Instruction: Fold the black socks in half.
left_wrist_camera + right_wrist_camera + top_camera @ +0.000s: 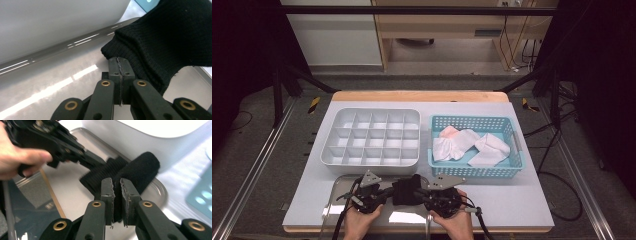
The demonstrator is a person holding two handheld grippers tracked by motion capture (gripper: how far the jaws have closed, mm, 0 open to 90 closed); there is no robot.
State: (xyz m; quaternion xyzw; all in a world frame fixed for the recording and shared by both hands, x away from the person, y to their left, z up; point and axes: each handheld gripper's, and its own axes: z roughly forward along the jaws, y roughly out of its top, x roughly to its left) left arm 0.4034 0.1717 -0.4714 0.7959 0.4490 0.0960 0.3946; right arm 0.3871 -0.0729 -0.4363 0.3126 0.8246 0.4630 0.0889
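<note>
At the near edge of the desk (522, 200), I hold a black knitted sock (406, 190) between both grippers, above a clear tray (331, 200). My left gripper (120, 62) has its jaws pressed together at the sock's ribbed cuff, though I cannot tell whether any fabric sits between them. My right gripper (116, 185) is clamped on a fold of the rolled sock, a thin layer of knit parting its jaws. Behind stand a grey compartment organiser (371, 137) and, to its right, a blue basket (472, 122) holding white cloths (464, 145)
</note>
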